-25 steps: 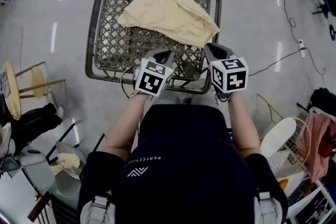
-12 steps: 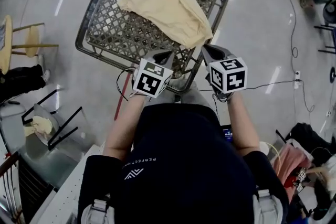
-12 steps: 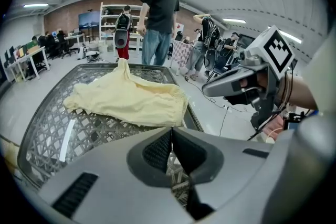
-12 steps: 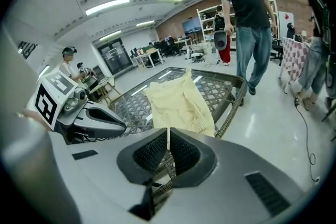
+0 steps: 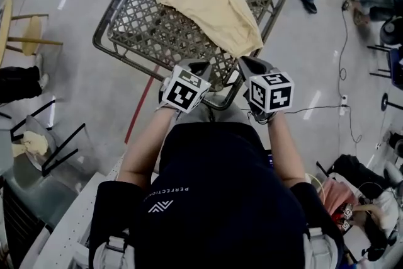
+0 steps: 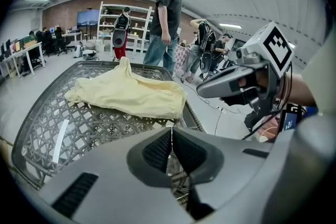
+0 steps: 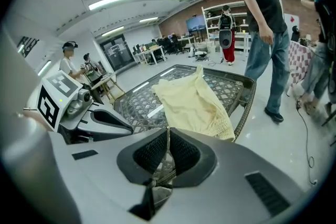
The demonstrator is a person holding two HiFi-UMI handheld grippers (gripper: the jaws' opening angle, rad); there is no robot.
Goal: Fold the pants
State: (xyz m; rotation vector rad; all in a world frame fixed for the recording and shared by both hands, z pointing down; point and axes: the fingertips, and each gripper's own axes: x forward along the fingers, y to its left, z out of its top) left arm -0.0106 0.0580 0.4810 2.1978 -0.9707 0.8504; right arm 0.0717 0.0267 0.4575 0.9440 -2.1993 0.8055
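- Pale yellow cloth, the pants (image 5: 211, 6) lie crumpled on the woven lattice worktop (image 5: 148, 31). They run along its right side from the far edge towards the near right corner.
- One end rises in a peak at the far edge. The other end spreads wider near the right edge, closest to the claws.
- The left claw (image 5: 200, 66) hangs over the near edge of the worktop with its jaws pressed together and nothing between them.
- The right claw (image 5: 247, 63) hangs just beside it, also pinched closed on nothing and short of the cloth.
- The fabric looks thin, light and limp. It would likely sag and drape from any single pinch point, so two spaced holds should keep an edge straight.
- It seems neither fragile nor slippery, though the open lattice beneath might catch a dragged hem, so lifting looks safer than sliding.
- In the right gripper view the wide near end (image 7: 228, 123) shows a ribbed, gathered texture, possibly the waistband, though that cannot be confirmed.
- The two corners of that end look like the best places to pinch, one per claw, and both jaws must spread first.
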